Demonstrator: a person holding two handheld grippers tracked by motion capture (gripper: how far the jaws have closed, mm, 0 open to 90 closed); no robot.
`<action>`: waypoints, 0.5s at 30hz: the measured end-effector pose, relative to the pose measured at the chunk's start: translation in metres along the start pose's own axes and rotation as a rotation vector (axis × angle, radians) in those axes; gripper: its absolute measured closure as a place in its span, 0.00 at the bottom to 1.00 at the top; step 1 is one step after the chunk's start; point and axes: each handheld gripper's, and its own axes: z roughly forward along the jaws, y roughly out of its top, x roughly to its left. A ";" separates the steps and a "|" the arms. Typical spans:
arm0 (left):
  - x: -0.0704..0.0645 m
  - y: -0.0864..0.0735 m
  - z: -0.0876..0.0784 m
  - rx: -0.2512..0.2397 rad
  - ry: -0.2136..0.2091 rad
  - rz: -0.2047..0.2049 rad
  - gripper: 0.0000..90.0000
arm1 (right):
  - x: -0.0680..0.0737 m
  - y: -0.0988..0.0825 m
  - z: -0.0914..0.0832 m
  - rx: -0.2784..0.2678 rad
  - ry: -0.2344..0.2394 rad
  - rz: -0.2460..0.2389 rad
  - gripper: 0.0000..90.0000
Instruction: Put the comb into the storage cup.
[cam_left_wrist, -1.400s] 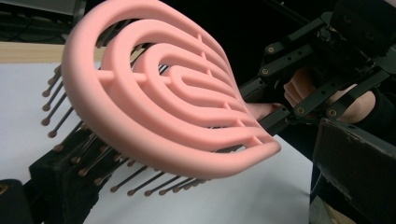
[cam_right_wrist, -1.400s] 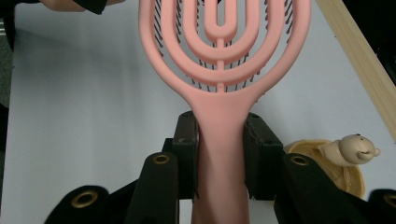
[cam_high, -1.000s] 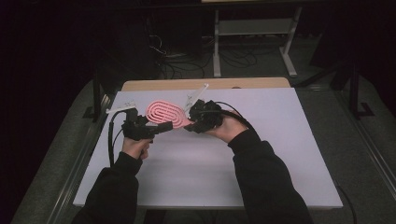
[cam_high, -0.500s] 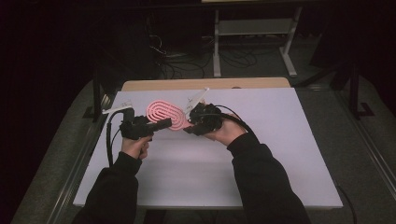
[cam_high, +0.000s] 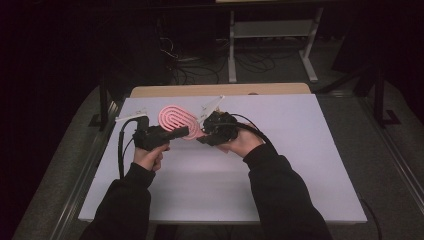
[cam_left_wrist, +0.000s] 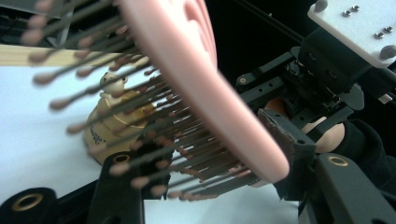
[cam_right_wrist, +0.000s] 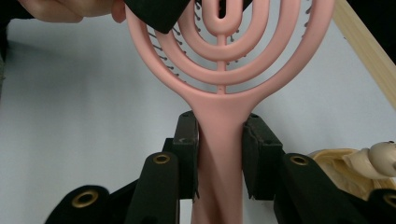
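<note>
The brush (cam_high: 176, 120), a pink vented hairbrush, is hanging above the white table (cam_high: 310, 165), near its far left part, between the two grippers. The right gripper (cam_right_wrist: 219, 154) is clamping its handle squarely, one pad pressing on each side of the neck, as the right gripper view shows. The left gripper (cam_left_wrist: 210, 168) has just been closing its jaws on the head: in the left gripper view the pink rim and the bristles (cam_left_wrist: 140, 126) are lying between them, one pad (cam_left_wrist: 285, 140) is sitting against the rim, and the other is lost among the bristles, so I am judging the grasp as made but not yet firm. To do this handover well, the left jaws should be biting on the solid rim rather than the springy pins, and the right should be keeping hold until the brush is no longer rocking. A small yellow figurine (cam_left_wrist: 109, 126) is standing on the table under the brush; its side is carrying dark lettering, too blurred to read. No brand is showing on the brush.
</note>
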 end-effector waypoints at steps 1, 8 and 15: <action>-0.001 0.000 0.000 -0.002 0.002 0.005 0.55 | 0.000 0.000 0.000 0.000 -0.002 -0.001 0.76; -0.003 0.002 0.003 0.000 0.030 0.032 0.64 | -0.001 -0.003 0.002 -0.009 -0.029 0.018 0.77; -0.011 0.006 0.007 -0.048 0.063 0.090 0.70 | -0.003 -0.006 -0.003 -0.045 -0.025 0.062 0.78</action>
